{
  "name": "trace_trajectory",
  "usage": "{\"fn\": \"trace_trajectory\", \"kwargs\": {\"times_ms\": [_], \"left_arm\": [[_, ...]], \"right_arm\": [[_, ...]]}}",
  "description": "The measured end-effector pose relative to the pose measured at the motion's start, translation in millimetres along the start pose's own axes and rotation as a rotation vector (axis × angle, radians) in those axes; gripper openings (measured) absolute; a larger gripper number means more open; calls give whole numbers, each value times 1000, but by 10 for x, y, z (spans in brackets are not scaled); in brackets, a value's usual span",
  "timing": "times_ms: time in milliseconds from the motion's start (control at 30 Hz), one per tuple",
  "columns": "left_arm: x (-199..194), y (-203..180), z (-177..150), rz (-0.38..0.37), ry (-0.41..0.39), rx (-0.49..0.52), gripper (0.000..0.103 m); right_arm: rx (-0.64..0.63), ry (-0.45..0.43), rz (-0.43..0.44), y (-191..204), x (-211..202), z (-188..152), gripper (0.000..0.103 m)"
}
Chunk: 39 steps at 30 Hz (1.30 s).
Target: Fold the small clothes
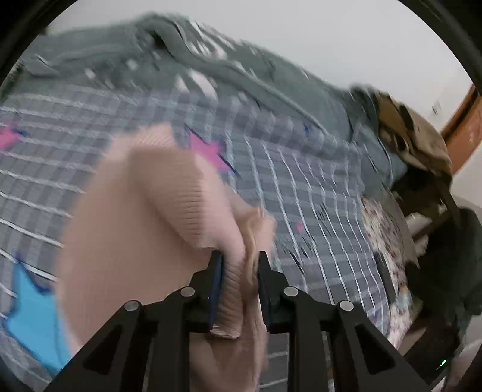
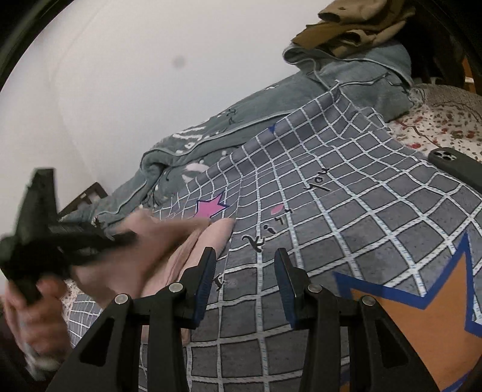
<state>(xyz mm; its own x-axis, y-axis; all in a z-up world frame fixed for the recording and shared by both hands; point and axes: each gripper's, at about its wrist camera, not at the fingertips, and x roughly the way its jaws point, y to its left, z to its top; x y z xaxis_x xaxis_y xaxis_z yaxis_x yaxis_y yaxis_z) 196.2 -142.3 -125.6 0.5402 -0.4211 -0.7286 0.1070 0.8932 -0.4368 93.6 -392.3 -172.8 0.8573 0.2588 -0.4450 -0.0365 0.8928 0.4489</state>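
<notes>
A pink ribbed garment (image 1: 144, 211) hangs bunched from my left gripper (image 1: 239, 256), whose jaws are shut on a thick fold of it above the grey checked blanket (image 1: 301, 181). In the right wrist view the same pink garment (image 2: 168, 250) trails across the blanket (image 2: 361, 211) at the left. There the left gripper (image 2: 120, 238) shows blurred, held by a person's hand (image 2: 30, 325). My right gripper (image 2: 244, 251) is open over the blanket, just right of the garment's edge, with nothing between its fingers.
A grey-green quilt (image 2: 301, 99) lies heaped along the wall, with brown clothes (image 2: 355, 27) piled on its far end. A dark phone (image 2: 455, 162) rests at the blanket's right edge on a floral sheet (image 2: 436, 120). Dark furniture (image 1: 446, 271) stands beside the bed.
</notes>
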Motion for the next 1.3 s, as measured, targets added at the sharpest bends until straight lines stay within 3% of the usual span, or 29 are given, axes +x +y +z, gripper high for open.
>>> {"fn": "trace_trajectory", "kwargs": {"times_ms": [67,200,233,300,367,400,567,767,933,967,1033,1067,1200,1300], "left_arm": [[83,-15,-47,-63,33,-7,22],[-69,35,-33,-68,-3,24,29],[-128,84,-27,-65,-16,26,36],[-291,225,-23,-65,-59,29,40],[-475,398,-30,-60,-111,29,60],[-520,474,-8,-55,-138,23,62],[-749,960,-11,19,-208,9,62],[-874,1511,-79,94,-234,-10,62],[-943,1812,-173,106,-245,-17,62],[-955,1851,-195,101,-245,-20,62],[-1006,1930,-232,82,-248,-24,62],[-1032,1955,-246,75,-251,-25,62],[-1146,2004,-301,54,-261,-8,62],[-1187,1985,-329,42,-279,20,62]], "right_arm": [[-9,5,6,-3,-27,-3,41],[-24,27,49,33,-40,-33,41],[-29,32,60,62,-39,-40,41],[-41,38,79,130,-29,-48,42],[-52,48,107,237,6,-56,43],[-58,52,121,285,21,-56,43],[-120,48,225,702,61,-107,46],[-176,27,321,1134,107,-187,48],[-211,79,230,1358,385,-296,48],[-210,103,191,1367,477,-335,47],[-210,105,148,1356,549,-393,30],[-218,100,134,1350,552,-416,8],[-220,-3,165,1243,213,-388,5],[-190,-12,173,1073,71,-400,5]]}}
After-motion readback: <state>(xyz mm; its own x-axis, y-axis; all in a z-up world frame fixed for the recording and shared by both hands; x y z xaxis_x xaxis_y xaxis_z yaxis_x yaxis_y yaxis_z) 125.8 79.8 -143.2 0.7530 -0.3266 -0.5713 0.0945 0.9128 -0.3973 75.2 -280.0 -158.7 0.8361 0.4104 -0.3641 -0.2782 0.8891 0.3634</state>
